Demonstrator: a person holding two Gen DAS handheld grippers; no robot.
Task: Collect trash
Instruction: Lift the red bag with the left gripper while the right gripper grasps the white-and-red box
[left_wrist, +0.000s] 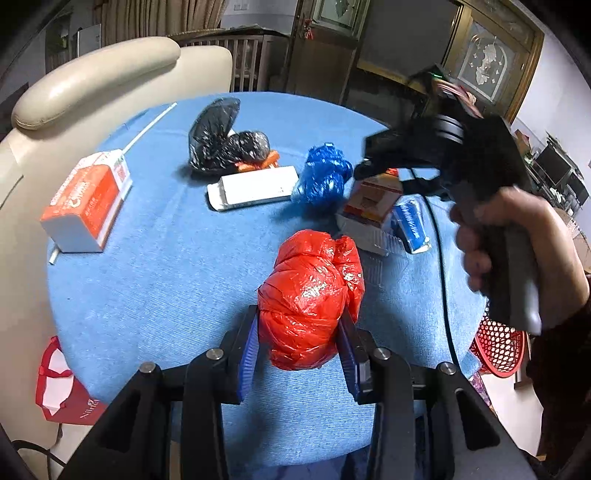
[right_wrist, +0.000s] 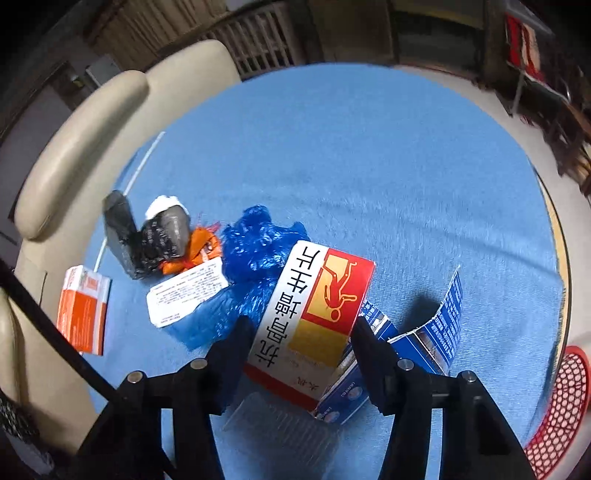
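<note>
Pinched between the left gripper's (left_wrist: 299, 332) two blue pads, low in the left wrist view, is one red bag (left_wrist: 310, 295), crumpled and raised over the blue table (left_wrist: 155, 288). Low in the right wrist view, the right gripper (right_wrist: 301, 341) straddles one red-and-white box (right_wrist: 314, 317); its jaws are part-spread with the fingers right at the box's sides, and blur makes it unclear whether they press.

Counted on the table: one red bag, one blue bag (right_wrist: 255, 258), one black bag (left_wrist: 221, 144), one orange wrapper (right_wrist: 199, 253) half hidden behind it, one white packet (left_wrist: 255, 188), one orange carton (left_wrist: 86, 203) at left, one opened blue box (right_wrist: 432, 332) and one clear tray (right_wrist: 284, 424). One white straw (left_wrist: 147, 127) runs toward the upper left, its near part covered by the carton.

One red basket (right_wrist: 561, 402) is cut off at the lower right edge. One hand (left_wrist: 517, 243) on the right gripper's handle fills the right of the left view, blurred, and hides part of the boxes
</note>
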